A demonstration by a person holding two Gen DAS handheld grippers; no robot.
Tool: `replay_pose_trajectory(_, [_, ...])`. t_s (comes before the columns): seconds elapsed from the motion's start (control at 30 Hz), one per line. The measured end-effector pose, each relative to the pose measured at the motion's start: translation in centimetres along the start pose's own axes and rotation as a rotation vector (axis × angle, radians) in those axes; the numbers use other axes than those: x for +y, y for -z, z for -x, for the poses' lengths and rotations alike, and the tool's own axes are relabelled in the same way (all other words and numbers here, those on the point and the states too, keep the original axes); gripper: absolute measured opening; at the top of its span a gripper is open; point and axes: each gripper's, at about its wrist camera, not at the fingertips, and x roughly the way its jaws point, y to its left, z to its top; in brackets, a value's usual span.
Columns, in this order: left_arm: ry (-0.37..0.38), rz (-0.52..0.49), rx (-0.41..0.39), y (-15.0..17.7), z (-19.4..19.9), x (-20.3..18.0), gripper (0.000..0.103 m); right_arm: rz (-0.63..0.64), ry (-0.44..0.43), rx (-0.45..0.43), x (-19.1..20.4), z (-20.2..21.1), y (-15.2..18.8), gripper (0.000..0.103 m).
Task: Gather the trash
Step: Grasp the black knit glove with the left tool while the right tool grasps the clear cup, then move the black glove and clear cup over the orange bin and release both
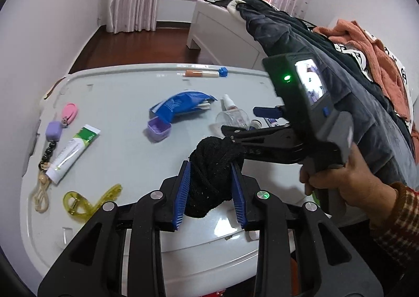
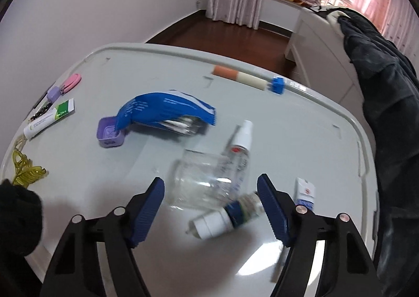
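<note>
Black knitted cloth (image 1: 209, 179) pinched in left gripper (image 1: 210, 188) above the grey lid (image 1: 125, 150); right gripper (image 2: 210, 208), spread, straddles clear plastic cup (image 2: 199, 181): close gently, avoid crushing.

We note a pale grey desk (image 2: 301, 124) carrying a blue packet (image 2: 167, 111), purple box (image 2: 110, 135), clear jar (image 2: 201, 181), spray bottle (image 2: 239, 147), toothpaste tube (image 1: 72, 151) and yellow clip (image 1: 89, 200).
</note>
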Motion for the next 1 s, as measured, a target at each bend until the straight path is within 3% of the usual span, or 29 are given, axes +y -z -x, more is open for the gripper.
replay_pose_trajectory(0.1, [0.006, -0.001, 0.005, 0.1, 0.1, 0.1, 0.031, 0.007, -0.005, 0.013, 0.5, -1.2, -0.5, 0.067])
replay_pose_trajectory(0.17, [0.010, -0.004, 0.010, 0.1, 0.0, 0.0, 0.031, 0.026, 0.026, 0.017, 0.9, -1.6, -0.7, 0.046])
replay_pose_trajectory(0.33, [0.020, -0.004, 0.007, 0.0, 0.2, -0.1, 0.031, -0.039, -0.016, -0.008, 0.1, 0.6, -0.9, 0.046])
replay_pose_trajectory(0.53, [0.037, -0.040, 0.017, 0.7, 1.1, -0.8, 0.031, -0.076, -0.095, -0.063, -0.4, 7.3, 1.7, 0.046])
replay_pose_trajectory(0.67, [0.078, -0.074, 0.044, 2.4, 2.7, -2.0, 0.031, -0.064, -0.157, -0.053, 0.6, 12.0, 6.5, 0.046])
replay_pose_trajectory(0.77, [0.105, -0.075, 0.093, 5.3, 3.7, -3.0, 0.031, -0.046, -0.208, 0.012, 2.4, 14.1, 11.8, 0.046])
replay_pose_trajectory(0.97, [0.140, -0.024, 0.260, 12.8, 4.2, -3.9, 0.032, -0.031, -0.290, 0.210, 6.1, 13.0, 20.7, 0.046])
replay_pose_trajectory(1.0, [0.136, -0.017, 0.281, 13.6, 4.1, -4.0, 0.037, -0.029, -0.298, 0.235, 6.6, 12.7, 21.4, 0.046])
